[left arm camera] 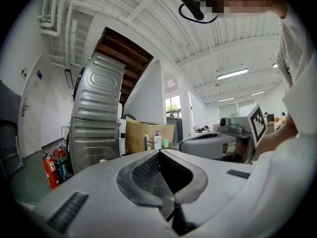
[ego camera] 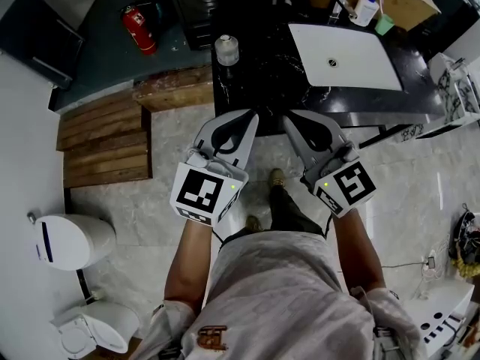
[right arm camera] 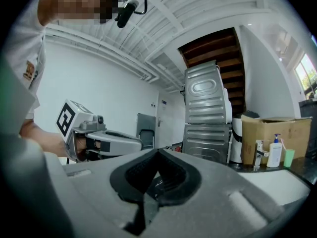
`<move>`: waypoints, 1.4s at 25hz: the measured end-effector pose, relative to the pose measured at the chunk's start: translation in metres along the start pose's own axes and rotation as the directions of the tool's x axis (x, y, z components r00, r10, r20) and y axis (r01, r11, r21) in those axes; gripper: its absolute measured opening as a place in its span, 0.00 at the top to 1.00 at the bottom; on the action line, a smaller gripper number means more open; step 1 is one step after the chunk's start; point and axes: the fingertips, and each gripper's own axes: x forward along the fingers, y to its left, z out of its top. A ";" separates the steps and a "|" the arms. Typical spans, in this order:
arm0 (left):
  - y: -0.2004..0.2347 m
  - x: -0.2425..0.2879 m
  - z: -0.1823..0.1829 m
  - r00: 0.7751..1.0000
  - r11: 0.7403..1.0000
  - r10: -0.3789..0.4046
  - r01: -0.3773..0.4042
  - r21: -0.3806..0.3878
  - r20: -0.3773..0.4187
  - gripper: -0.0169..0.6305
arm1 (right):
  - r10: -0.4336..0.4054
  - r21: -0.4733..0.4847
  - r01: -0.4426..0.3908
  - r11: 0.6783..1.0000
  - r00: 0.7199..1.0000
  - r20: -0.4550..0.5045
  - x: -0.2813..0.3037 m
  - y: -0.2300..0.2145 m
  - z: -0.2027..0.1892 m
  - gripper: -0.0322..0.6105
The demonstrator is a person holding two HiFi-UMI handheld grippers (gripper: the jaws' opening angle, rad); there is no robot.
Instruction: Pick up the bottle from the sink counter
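A clear bottle (ego camera: 226, 49) with a pale cap stands upright on the left end of the black sink counter (ego camera: 277, 81). My left gripper (ego camera: 253, 115) is shut and empty, held in the air below and to the right of the bottle, short of the counter's front edge. My right gripper (ego camera: 288, 118) sits beside it, also shut with nothing in it. In the left gripper view the jaws (left arm camera: 159, 153) meet at their tips. The right gripper view shows its jaws (right arm camera: 158, 151) closed the same way, with the left gripper (right arm camera: 106, 140) alongside.
A white sink basin (ego camera: 345, 55) takes up the counter's right part, with a soap dispenser (ego camera: 365, 10) and tap behind it. A red fire extinguisher (ego camera: 139, 28) lies at the left back. Wooden steps (ego camera: 105, 137) are at the left, and a toilet (ego camera: 71, 240) stands nearer. Stacked machines (left arm camera: 96, 118) stand beyond.
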 end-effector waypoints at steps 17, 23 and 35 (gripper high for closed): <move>0.084 0.100 -0.005 0.994 0.994 0.107 -0.106 0.027 -0.033 0.97 | 0.085 0.013 -0.085 0.996 0.996 0.012 0.087 -0.112 -0.017 0.95; 0.108 0.140 -0.005 0.989 0.989 0.145 -0.145 0.017 -0.039 0.97 | 0.136 0.014 -0.136 0.991 0.991 0.005 0.113 -0.144 -0.023 0.95; 0.143 0.180 -0.002 0.967 0.969 0.247 -0.245 0.036 -0.066 0.97 | 0.241 0.059 -0.241 0.969 0.971 0.010 0.146 -0.175 -0.034 0.95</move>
